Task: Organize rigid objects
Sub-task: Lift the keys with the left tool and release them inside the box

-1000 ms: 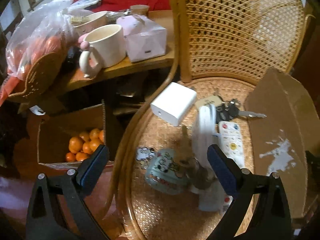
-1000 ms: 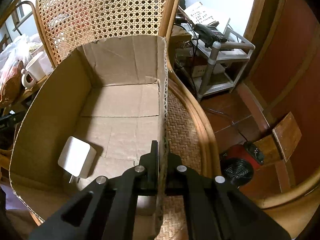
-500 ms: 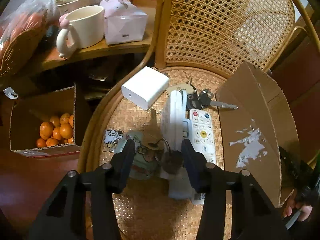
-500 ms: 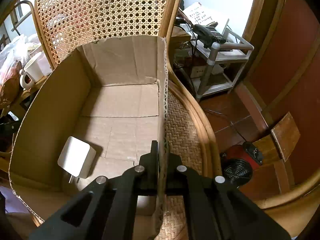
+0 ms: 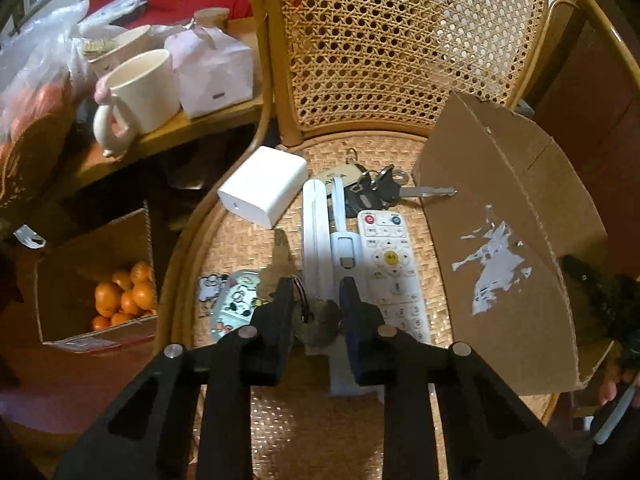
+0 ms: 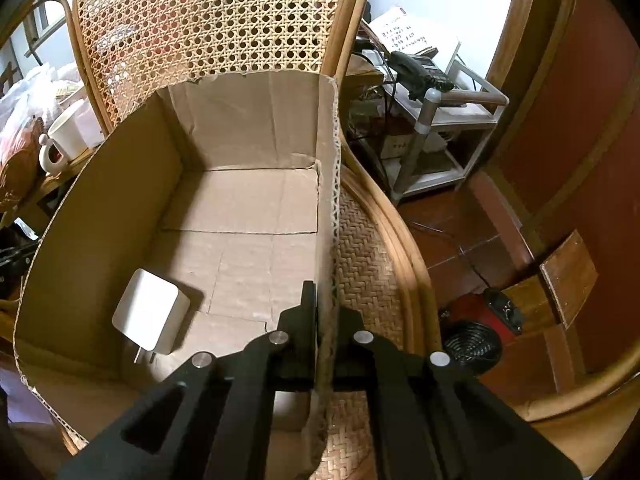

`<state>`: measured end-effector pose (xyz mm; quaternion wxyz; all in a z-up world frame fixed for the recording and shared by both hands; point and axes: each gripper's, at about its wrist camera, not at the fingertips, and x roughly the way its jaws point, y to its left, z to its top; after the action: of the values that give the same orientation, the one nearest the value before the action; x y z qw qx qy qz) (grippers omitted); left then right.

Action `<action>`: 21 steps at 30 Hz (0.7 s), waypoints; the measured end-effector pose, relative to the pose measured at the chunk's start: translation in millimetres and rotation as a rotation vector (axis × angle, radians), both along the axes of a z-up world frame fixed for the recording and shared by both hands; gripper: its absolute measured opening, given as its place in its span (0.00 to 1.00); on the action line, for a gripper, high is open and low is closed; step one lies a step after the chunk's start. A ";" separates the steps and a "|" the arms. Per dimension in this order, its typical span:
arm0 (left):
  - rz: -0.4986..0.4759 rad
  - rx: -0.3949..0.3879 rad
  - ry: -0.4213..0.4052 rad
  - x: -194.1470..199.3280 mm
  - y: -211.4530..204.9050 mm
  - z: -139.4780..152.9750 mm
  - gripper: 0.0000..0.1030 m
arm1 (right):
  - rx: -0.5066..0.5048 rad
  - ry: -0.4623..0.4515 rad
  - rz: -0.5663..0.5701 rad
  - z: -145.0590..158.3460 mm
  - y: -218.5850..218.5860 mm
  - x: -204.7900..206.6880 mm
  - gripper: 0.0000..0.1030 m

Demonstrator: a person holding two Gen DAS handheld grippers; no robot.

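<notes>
On the woven rattan chair seat (image 5: 248, 256) lie a white charger block (image 5: 264, 186), a bunch of keys (image 5: 376, 190), a white remote (image 5: 390, 264), a long white plastic piece (image 5: 320, 240) and a pale green cartoon tag (image 5: 236, 304). My left gripper (image 5: 316, 312) is shut on a round grey metal keychain piece (image 5: 318, 326) with a ring. My right gripper (image 6: 324, 320) is shut on the right wall of the cardboard box (image 6: 332, 184); the box also shows in the left wrist view (image 5: 500, 240). A white charger (image 6: 150, 316) lies inside the box.
A side table holds a cream mug (image 5: 136, 96), a pink box (image 5: 212, 68) and bagged fruit (image 5: 32, 92). A carton of oranges (image 5: 120, 296) stands on the floor to the left. A metal rack (image 6: 436, 120) and a red fan heater (image 6: 480, 332) stand to the right.
My left gripper has moved in over the seat and closed from wide open onto the grey keychain piece. My right gripper has stayed clamped on the box wall.
</notes>
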<state>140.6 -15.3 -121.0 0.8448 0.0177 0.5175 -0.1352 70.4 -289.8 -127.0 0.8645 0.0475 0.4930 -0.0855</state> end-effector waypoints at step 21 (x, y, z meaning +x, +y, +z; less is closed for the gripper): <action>0.056 0.025 -0.289 -39.6 -12.9 69.3 0.21 | -0.001 -0.008 -0.001 1.9 0.2 1.8 0.05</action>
<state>101.1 -28.2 -51.7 0.9136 0.0333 0.3923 -0.1013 72.1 -289.6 -125.1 0.8664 0.0478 0.4896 -0.0859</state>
